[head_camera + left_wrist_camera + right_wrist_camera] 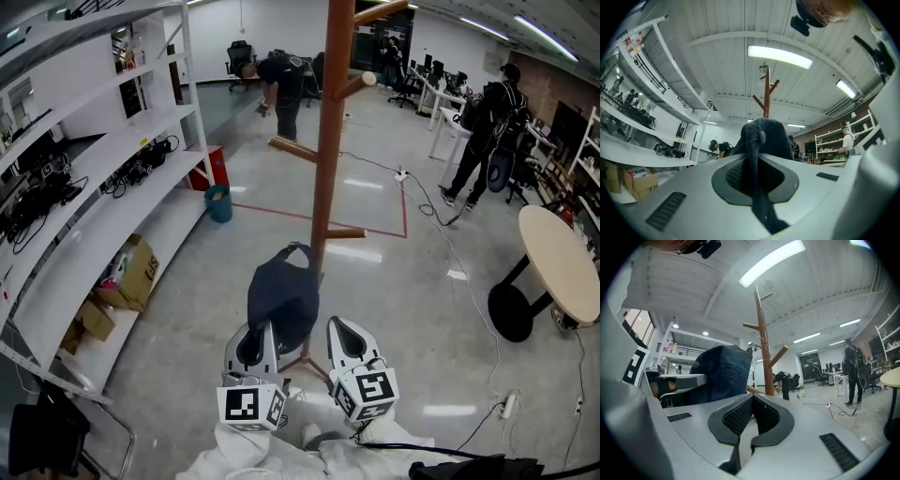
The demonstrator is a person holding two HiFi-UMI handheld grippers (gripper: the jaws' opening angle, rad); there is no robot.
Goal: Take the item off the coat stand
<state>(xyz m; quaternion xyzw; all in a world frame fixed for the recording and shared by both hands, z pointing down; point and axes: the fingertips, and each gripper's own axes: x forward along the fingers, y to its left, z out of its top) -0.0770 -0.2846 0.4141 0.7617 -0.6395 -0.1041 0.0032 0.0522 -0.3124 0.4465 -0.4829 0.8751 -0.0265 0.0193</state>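
A tall brown wooden coat stand (330,141) rises in front of me, its pegs sticking out at several heights. Against its lower pole hangs a dark blue cloth item (283,298) with a loop at its top. My left gripper (266,326) is shut on this cloth; in the left gripper view a dark strip of it (757,187) runs down between the pads. Whether the loop still sits on a peg is hidden. My right gripper (339,326) is just right of the cloth, shut and empty (751,397). From there the blue cloth (723,373) is at the left and the stand (763,343) straight ahead.
White shelving (112,159) with cables and cardboard boxes (131,277) lines the left side. A teal bucket (218,203) stands by it. A round table (562,262) is at the right. Two people (281,84) (487,131) work farther back. Cables (441,234) cross the floor.
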